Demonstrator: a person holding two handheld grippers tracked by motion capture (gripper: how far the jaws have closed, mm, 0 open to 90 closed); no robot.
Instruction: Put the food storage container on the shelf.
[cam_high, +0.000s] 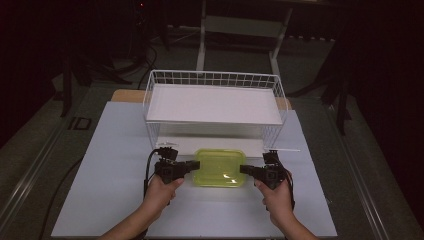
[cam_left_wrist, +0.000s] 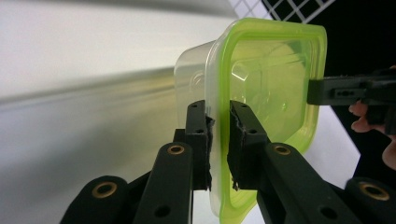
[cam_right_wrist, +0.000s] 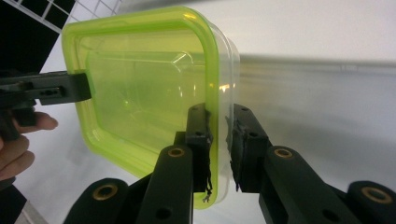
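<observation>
A clear plastic container with a lime-green lid (cam_high: 218, 167) sits between my two grippers near the front middle of the white table. My left gripper (cam_high: 192, 166) clamps the container's left rim; in the left gripper view its jaws (cam_left_wrist: 219, 126) pinch the green lid edge (cam_left_wrist: 275, 79). My right gripper (cam_high: 246, 170) clamps the opposite rim, its jaws (cam_right_wrist: 219, 126) closed on the lid edge and clear wall (cam_right_wrist: 140, 84). Each gripper view also shows the other gripper's jaws on the far rim. The container looks empty.
A white wire rack (cam_high: 215, 102) with a flat white shelf stands just behind the container, with a low gap under the shelf. The white table top (cam_high: 115, 150) extends to both sides. The floor and dark stands lie beyond.
</observation>
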